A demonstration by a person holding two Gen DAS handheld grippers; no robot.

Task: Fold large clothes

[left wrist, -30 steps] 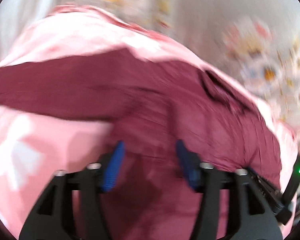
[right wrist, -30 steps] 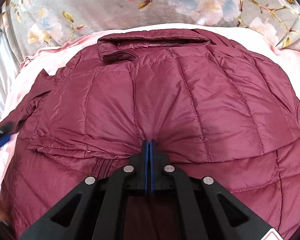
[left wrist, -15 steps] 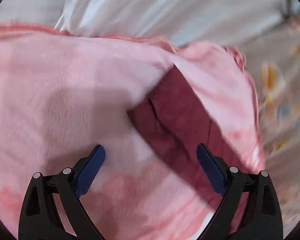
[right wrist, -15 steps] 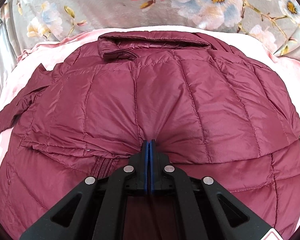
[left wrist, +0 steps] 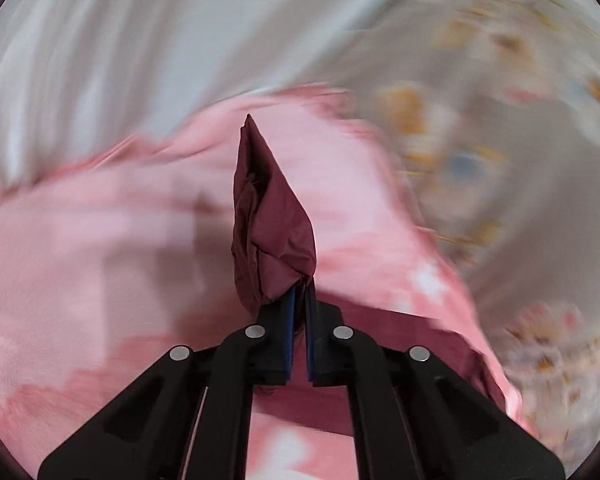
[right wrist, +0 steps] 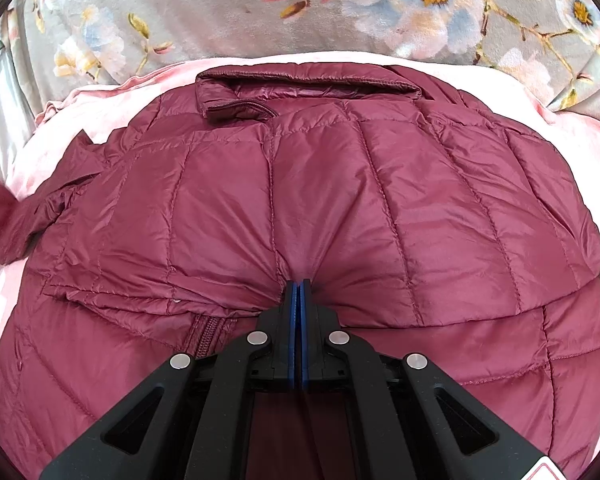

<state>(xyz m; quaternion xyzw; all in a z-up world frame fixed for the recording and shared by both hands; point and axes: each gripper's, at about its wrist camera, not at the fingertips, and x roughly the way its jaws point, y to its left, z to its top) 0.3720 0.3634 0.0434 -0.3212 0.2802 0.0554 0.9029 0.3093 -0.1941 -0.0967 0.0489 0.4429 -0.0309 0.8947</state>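
Observation:
A maroon quilted puffer jacket (right wrist: 340, 208) lies spread on a pink blanket (right wrist: 100, 104), collar at the far side. My right gripper (right wrist: 299, 285) is shut on a pinch of the jacket's fabric near its middle. In the left wrist view my left gripper (left wrist: 299, 287) is shut on the end of the jacket's sleeve (left wrist: 270, 224), which stands up in a peak above the blanket (left wrist: 100, 264). That sleeve shows at the left edge of the right wrist view (right wrist: 8, 220).
A grey floral bedspread (right wrist: 340, 8) lies beyond the blanket. A white curtain (left wrist: 140, 40) hangs at the left behind the bed edge. The left wrist view is motion-blurred.
My left gripper was open over the sleeve end and has closed on it and lifted it. My right gripper has stayed shut on the jacket in the same place.

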